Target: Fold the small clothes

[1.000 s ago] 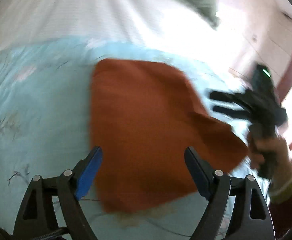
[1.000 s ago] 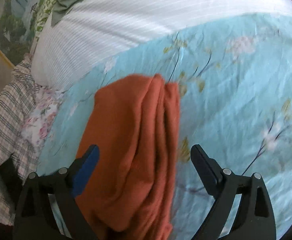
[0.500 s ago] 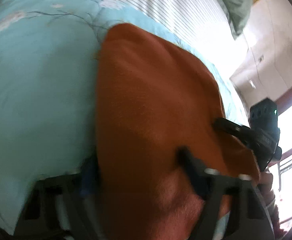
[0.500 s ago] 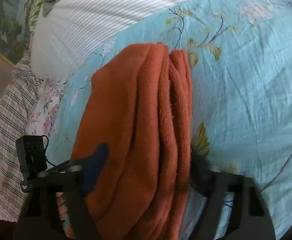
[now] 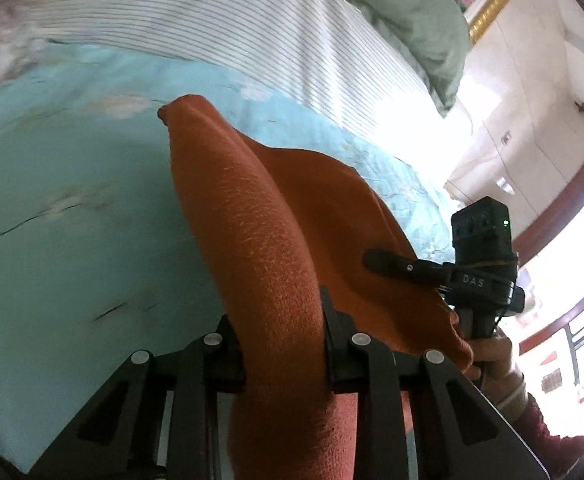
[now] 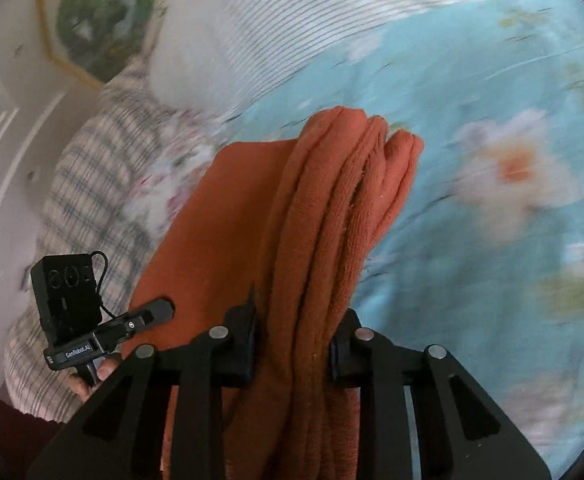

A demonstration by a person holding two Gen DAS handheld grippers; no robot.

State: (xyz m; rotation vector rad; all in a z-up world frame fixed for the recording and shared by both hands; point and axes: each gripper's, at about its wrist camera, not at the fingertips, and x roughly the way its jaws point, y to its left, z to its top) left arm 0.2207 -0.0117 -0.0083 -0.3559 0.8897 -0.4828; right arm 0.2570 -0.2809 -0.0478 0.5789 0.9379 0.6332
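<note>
On the blue floral bedspread [image 5: 72,208] your folded orange cloth [image 5: 260,240] lies bunched between both grippers. It's soft, light, floppy knit, so take it by the thick folded edges. Left gripper [image 5: 282,344] and right gripper [image 6: 293,344] are both closing on those folds.

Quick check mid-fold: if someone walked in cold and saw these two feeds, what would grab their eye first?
The rust-orange garment, bunched in thick folds, runs up the middle of both views from between each gripper's closing jaws. The left gripper and right gripper each pinch an edge of it above the light-blue floral bedspread. A white striped sheet lies beyond.
</note>
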